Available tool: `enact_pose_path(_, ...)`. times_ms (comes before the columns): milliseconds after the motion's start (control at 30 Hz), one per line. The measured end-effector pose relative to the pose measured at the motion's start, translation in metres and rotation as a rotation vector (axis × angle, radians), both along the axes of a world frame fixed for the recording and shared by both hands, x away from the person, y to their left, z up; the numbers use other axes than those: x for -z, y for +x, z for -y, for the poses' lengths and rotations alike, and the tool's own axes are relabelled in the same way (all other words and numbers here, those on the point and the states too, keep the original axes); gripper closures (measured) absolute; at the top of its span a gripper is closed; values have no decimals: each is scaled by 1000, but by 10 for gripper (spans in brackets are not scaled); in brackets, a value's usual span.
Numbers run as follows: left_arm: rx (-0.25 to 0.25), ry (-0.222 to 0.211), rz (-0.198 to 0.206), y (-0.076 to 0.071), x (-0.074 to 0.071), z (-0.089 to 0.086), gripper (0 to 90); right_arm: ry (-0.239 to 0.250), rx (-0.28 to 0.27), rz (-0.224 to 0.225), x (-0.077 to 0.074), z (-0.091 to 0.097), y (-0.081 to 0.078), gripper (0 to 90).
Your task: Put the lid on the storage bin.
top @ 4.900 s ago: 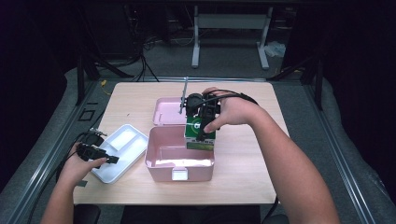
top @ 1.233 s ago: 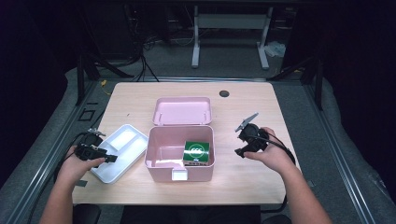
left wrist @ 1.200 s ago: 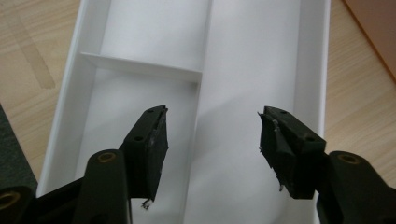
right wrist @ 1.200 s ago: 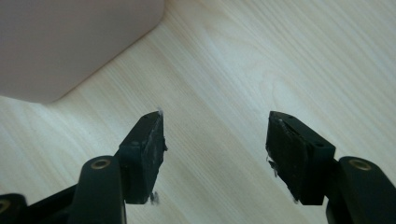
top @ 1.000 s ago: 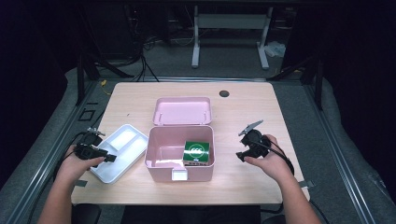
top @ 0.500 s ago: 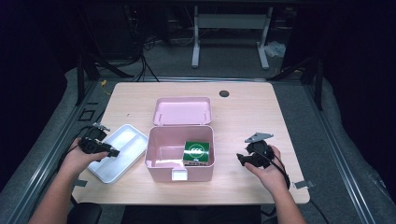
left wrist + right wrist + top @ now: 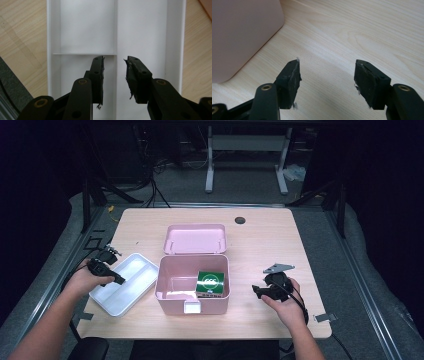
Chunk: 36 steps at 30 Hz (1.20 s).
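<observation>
A pink box [image 7: 175,302] stands open at mid-table with its lid [image 7: 195,239] swung back. A green pack [image 7: 210,280] stands inside at its right end. My left gripper [image 7: 119,279] [image 7: 115,62] hovers over the white divided tray [image 7: 130,287] [image 7: 85,30]. Its jaws have just been closing; the tray's thin long divider [image 7: 116,30] runs between them, and the pads stand apart from it. My right gripper [image 7: 256,292] [image 7: 327,66] is low over bare table right of the box [image 7: 242,32], open with nothing between its fingers.
The wooden table [image 7: 265,245] has a round cable hole [image 7: 240,220] at the back. Grey floor rails and dark equipment legs surround it. Bare wood lies right of the box and behind the lid.
The right hand left the green pack in the box, drew back to the right and sank toward the table. The left gripper slid further over the tray and its jaws narrowed.
</observation>
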<state>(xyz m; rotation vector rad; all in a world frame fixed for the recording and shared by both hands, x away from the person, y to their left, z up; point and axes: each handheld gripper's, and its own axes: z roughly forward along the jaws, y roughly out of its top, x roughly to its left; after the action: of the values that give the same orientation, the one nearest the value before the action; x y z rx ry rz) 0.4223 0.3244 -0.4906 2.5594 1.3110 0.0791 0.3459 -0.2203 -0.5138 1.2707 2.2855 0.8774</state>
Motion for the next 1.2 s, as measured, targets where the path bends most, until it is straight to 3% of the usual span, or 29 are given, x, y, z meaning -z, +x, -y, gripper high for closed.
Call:
enact_pose_path(667,54,98,-113,15,25,15,808,-23,-14,-26,7,-4,1,369)
enact_pose_path(900,55,109,-143,18,31,18,833,-17,-17,-24,8,-3,1,370)
enact_pose_path(1200,47,109,-154,19,34,20,870,-31,-19,-32,10,-5,2,370)
